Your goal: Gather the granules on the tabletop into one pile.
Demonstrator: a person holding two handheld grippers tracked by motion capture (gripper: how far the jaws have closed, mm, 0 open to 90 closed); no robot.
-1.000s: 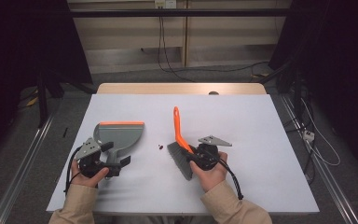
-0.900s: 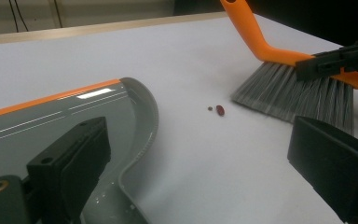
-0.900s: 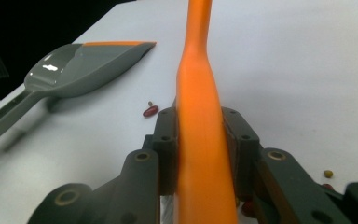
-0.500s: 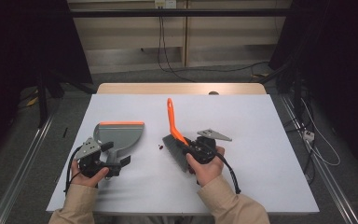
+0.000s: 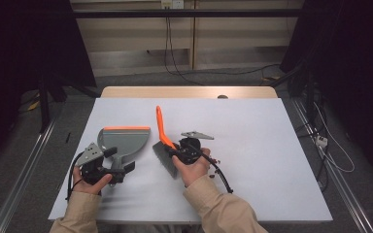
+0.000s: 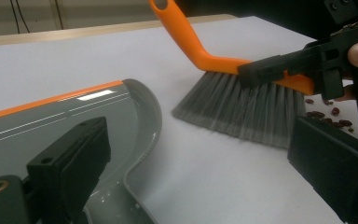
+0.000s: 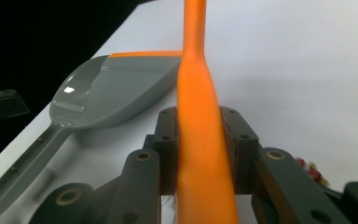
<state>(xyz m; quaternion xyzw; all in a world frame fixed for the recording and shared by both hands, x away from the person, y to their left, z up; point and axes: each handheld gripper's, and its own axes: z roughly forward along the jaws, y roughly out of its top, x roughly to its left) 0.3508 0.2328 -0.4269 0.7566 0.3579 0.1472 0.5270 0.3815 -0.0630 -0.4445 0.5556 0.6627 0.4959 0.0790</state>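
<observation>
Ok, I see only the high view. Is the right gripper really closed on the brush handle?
Observer: Yes. In the right gripper view, the right gripper presses both pads on the orange handle of the brush.
Operator: And what lies near the bristles? It is too small for me.
Observer: Small dark red beans lie on the table, on the side of the bristles away from the dustpan.
Operator: Does the left gripper clamp the dustpan?
Observer: The left gripper has its jaws wide apart, and bare table shows between the dustpan and one jaw.
</observation>
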